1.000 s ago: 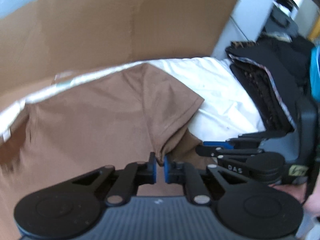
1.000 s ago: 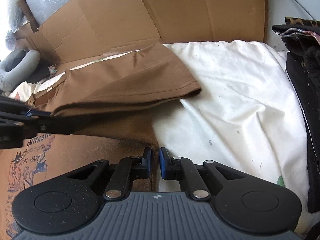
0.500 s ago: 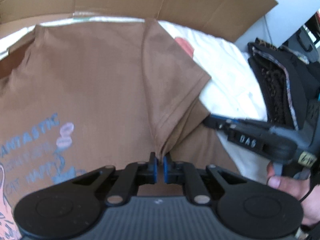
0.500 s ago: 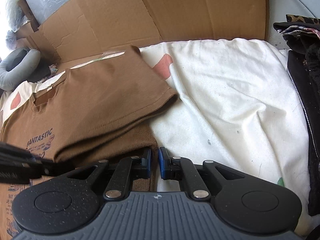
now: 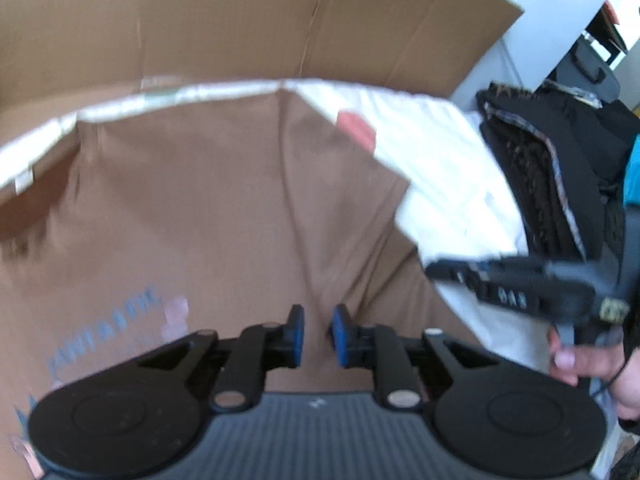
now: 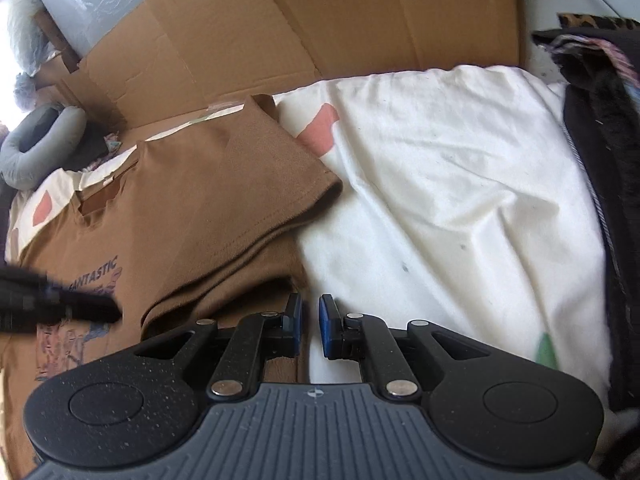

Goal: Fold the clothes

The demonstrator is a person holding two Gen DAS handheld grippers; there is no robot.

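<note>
Left gripper [image 5: 317,334] opening over a brown T-shirt [image 5: 208,216]; right gripper [image 6: 310,326] at the shirt's side edge.

Behind everything a flattened cardboard sheet [image 6: 320,20] stands against the wall, and in front of it a white sheet [image 6: 460,184] covers the surface. The T-shirt lies flat on that sheet, print side up, one sleeve [image 6: 276,184] folded in over the body. A dark clothes pile [image 6: 600,160] sits along the sheet's far side. The left jaws are parting, with a raised crease of shirt between the blue pads but no longer pressed. The right jaws show a narrow gap at the shirt's edge; whether cloth is pinched I cannot tell. A hand [image 5: 592,368] holds the right gripper.
</note>
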